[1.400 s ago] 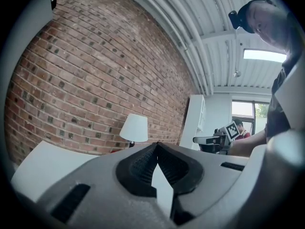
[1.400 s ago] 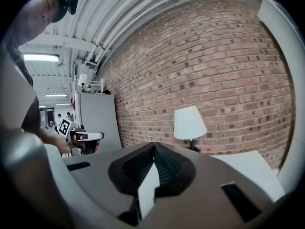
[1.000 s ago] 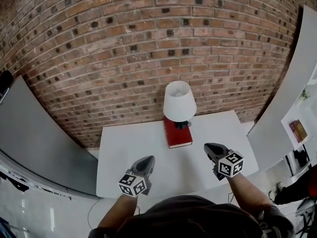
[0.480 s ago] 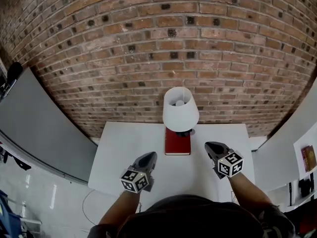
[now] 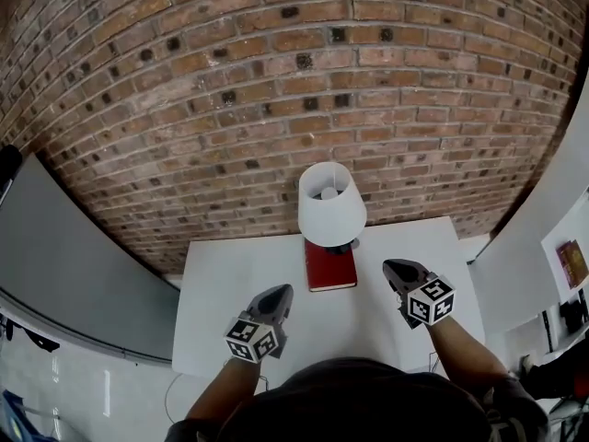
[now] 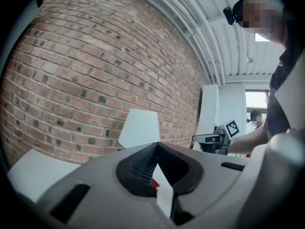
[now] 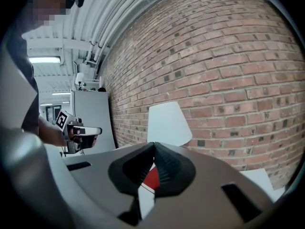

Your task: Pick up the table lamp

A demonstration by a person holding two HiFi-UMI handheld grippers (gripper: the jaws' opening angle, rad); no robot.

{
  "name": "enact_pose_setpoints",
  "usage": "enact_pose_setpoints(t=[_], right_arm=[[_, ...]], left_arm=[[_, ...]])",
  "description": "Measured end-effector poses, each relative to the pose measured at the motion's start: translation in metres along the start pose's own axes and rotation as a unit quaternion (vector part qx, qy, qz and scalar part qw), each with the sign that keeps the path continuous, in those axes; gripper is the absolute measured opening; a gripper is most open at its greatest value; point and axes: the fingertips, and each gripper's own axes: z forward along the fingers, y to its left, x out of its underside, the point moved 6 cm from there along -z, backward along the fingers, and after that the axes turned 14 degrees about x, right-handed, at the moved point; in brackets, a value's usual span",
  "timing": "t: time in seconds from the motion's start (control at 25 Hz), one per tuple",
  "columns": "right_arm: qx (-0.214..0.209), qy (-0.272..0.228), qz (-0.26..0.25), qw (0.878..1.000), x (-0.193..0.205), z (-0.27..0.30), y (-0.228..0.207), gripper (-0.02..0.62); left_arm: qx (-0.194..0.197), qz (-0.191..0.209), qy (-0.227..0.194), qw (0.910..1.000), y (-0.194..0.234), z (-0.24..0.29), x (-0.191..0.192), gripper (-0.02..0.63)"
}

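Table lamp (image 5: 331, 205) stands on the far end of the red book (image 5: 330, 267). Left gripper (image 5: 278, 293) and right gripper (image 5: 397, 268) hover each side of the book, nearer to us, both closed and empty. We should open the jaws first, then take the dark base under the shade, not the shade
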Motion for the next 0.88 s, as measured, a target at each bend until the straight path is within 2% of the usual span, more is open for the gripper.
enact_pose_setpoints(t=[0.36,0.4,0.48,0.52,0.64,0.88], right_arm=[[0.024,-0.002,-0.009,1.000,-0.003,-0.005,0.008,-0.005],[0.025,-0.001,-0.010,1.000,-0.003,-0.004,0.008,0.012],[0.019,0.003,-0.012,1.000,-0.002,-0.001,0.008,0.199],[0.017,0.004,-0.015,1.000,0.000,0.001,0.008,0.237],[0.017,0.010,-0.031,0.999,0.006,0.008,0.004,0.275],[0.023,0.034,-0.056,0.998,0.024,0.039,-0.005,0.275]], left_arm=[[0.013,-0.006,-0.006,0.9999,0.007,-0.009,0.004,0.003],[0.013,-0.006,-0.007,0.9999,0.007,-0.009,0.004,0.003],[0.012,-0.007,-0.007,0.9999,0.007,-0.009,0.004,0.003],[0.012,-0.007,-0.007,0.9999,0.006,-0.009,0.006,0.003],[0.008,-0.011,-0.003,0.9999,0.007,-0.009,0.010,0.003],[-0.003,-0.014,0.011,0.9998,0.018,-0.007,0.018,0.003]])
